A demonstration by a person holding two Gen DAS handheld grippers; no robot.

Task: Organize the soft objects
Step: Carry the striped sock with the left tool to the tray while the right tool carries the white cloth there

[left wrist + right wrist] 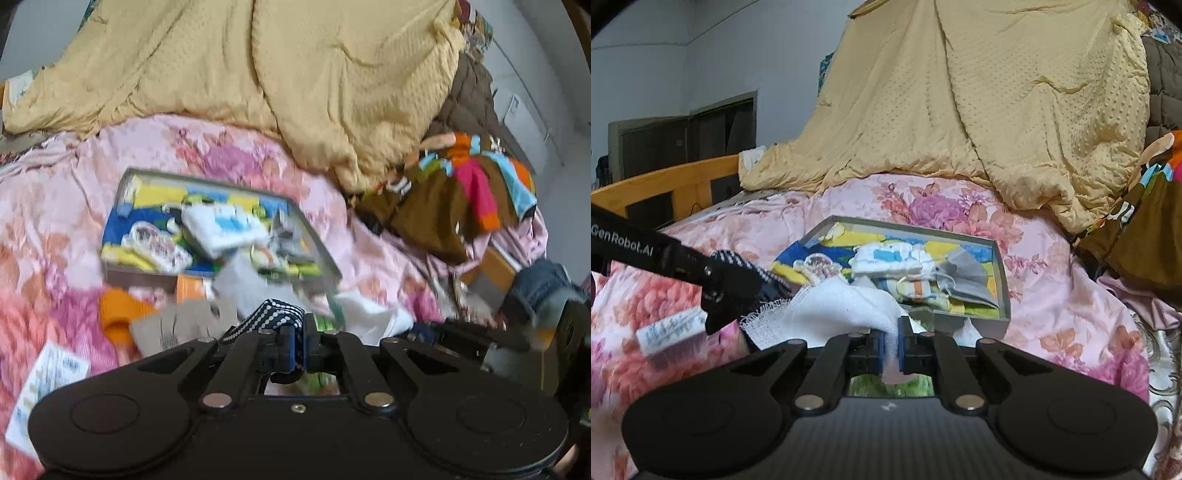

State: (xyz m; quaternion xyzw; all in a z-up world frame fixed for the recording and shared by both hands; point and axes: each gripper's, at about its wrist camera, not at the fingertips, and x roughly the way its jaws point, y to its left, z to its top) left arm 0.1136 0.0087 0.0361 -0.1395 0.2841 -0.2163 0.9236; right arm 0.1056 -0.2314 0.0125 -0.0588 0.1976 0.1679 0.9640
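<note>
A shallow grey box (317,240) (1003,273) lies on the pink floral bedspread and holds several folded small cloths and socks. My left gripper (297,347) is shut on a dark blue sock with white dots (273,314), held just in front of the box; the sock also shows in the right wrist view (738,260), with the left gripper (764,291) beside it. My right gripper (892,345) is shut on a white gauze cloth (831,310) that drapes to the left near the box's front edge.
A yellow quilt (295,74) (997,110) is heaped behind the box. A brown and multicoloured garment (454,199) lies at the right. An orange item (118,314), cardboard pieces (177,325) and a printed paper (48,384) lie front left. A wooden bed rail (665,181) runs along the far left.
</note>
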